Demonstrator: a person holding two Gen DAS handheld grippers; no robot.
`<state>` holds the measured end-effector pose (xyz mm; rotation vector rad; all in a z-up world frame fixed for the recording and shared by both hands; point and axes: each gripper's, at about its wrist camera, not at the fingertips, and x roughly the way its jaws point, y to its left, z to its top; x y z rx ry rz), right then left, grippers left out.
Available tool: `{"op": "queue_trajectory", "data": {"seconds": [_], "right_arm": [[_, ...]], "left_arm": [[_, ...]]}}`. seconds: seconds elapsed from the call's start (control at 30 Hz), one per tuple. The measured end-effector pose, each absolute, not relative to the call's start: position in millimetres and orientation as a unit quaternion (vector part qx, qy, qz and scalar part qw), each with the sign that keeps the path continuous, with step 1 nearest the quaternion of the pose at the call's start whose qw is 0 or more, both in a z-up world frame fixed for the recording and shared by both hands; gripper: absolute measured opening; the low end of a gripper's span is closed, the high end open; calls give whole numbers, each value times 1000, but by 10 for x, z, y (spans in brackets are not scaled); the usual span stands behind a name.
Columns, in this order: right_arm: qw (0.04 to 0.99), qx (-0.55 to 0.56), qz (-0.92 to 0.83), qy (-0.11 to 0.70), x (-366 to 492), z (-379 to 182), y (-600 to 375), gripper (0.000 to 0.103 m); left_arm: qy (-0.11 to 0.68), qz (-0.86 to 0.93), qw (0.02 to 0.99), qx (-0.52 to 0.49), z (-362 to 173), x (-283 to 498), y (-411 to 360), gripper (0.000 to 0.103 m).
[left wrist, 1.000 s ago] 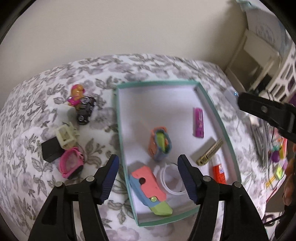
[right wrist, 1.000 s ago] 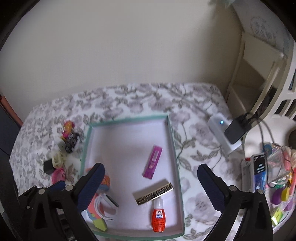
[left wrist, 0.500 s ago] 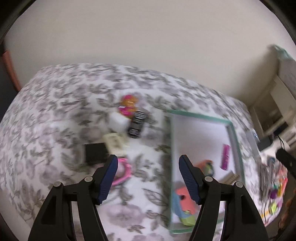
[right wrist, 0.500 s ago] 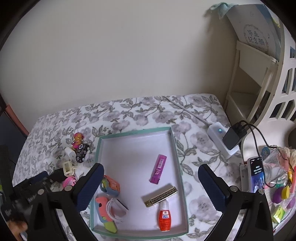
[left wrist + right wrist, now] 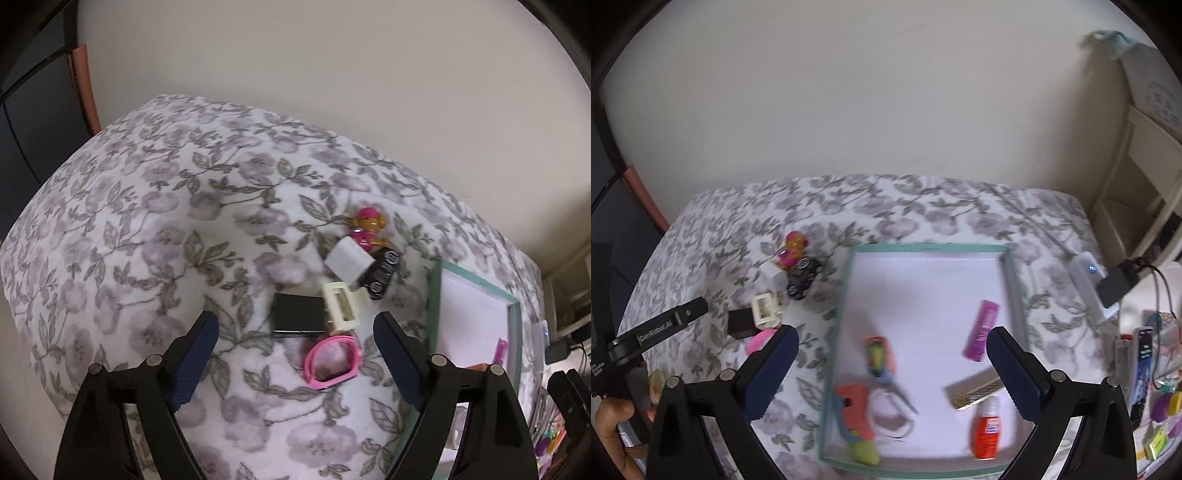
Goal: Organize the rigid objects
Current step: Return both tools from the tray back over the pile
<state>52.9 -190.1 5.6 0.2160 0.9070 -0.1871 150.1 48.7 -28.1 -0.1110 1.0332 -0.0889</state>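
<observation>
My left gripper [image 5: 295, 354] is open and empty, held above a cluster of loose things on the floral cloth: a pink ring-shaped frame [image 5: 332, 362], a black block [image 5: 297, 314], a cream clip [image 5: 343, 304], a white cube [image 5: 347, 264], a black toy car [image 5: 382, 275] and an orange-pink figure [image 5: 367, 229]. My right gripper [image 5: 892, 373] is open and empty above the teal-rimmed tray [image 5: 834, 332], which holds a purple bar [image 5: 982, 330], a gold comb [image 5: 975, 393], a red glue bottle [image 5: 986, 432], a coral-green toy [image 5: 857, 417] and a white ring [image 5: 890, 417].
The tray's edge [image 5: 434, 306] lies right of the left gripper. A white power strip with a black plug [image 5: 1108, 284] sits at the table's right edge. Stationery clutter [image 5: 1156, 387] and a cream shelf [image 5: 1141, 158] stand further right. The left gripper's handle [image 5: 653, 328] shows at left.
My left gripper has swung left from over the tray to over the loose cluster on the cloth. The right gripper has moved slightly closer over the tray. Both stay open.
</observation>
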Motion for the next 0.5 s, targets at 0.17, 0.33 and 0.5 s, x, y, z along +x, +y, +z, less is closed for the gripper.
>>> {"op": "queue_trajectory", "data": {"seconds": [0.17, 0.33, 0.5], "right_arm": [[889, 91, -65, 444, 680, -23, -1623, 103], [887, 68, -52, 453, 800, -129, -1408, 103], [886, 72, -40, 457, 898, -229, -1306, 103]], "left_arm": [[483, -20, 874, -54, -295, 1517, 624, 95], [476, -8, 878, -58, -306, 1559, 749, 96], [476, -7, 877, -69, -347, 1621, 832, 101]]}}
